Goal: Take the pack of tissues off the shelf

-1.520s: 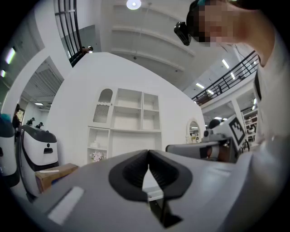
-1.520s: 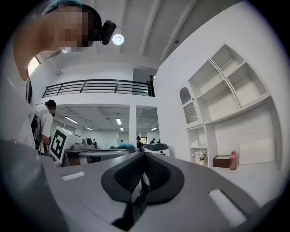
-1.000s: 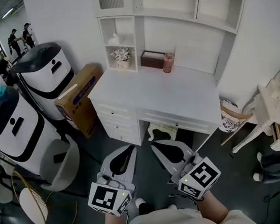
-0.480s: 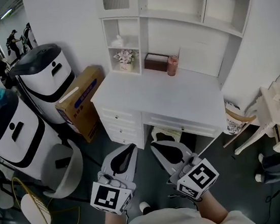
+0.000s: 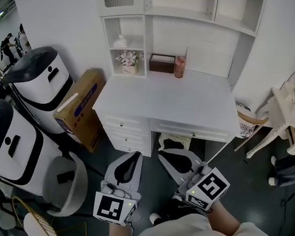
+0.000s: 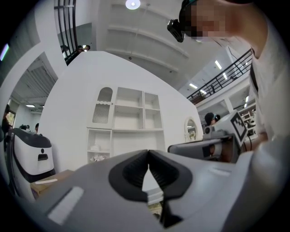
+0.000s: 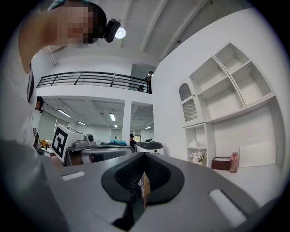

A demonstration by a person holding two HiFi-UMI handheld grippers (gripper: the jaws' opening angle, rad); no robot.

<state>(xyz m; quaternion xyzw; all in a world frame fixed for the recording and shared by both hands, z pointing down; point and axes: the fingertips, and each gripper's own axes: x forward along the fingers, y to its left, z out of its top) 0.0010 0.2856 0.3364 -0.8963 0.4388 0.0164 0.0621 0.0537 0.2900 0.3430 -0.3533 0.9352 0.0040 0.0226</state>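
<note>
Shelf (image 5: 134,33), tissue pack (image 5: 120,41); left claw (image 5: 139,154), right claw (image 5: 160,152) closed

no legible text; box label (image 5: 85,100) seems blurred.

White desk (image 5: 161,99) with drawers, brown box (image 5: 162,62) touching pink bottle (image 5: 179,67) at its back, potted flowers (image 5: 128,59), cardboard carton (image 5: 79,110), white-and-black machine (image 5: 38,86)

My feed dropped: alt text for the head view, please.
Left claw and right claw, both shut and empty, hang low before a white desk. The pack of tissues sits on the desk's left-hand shelf, above some flowers.
</note>
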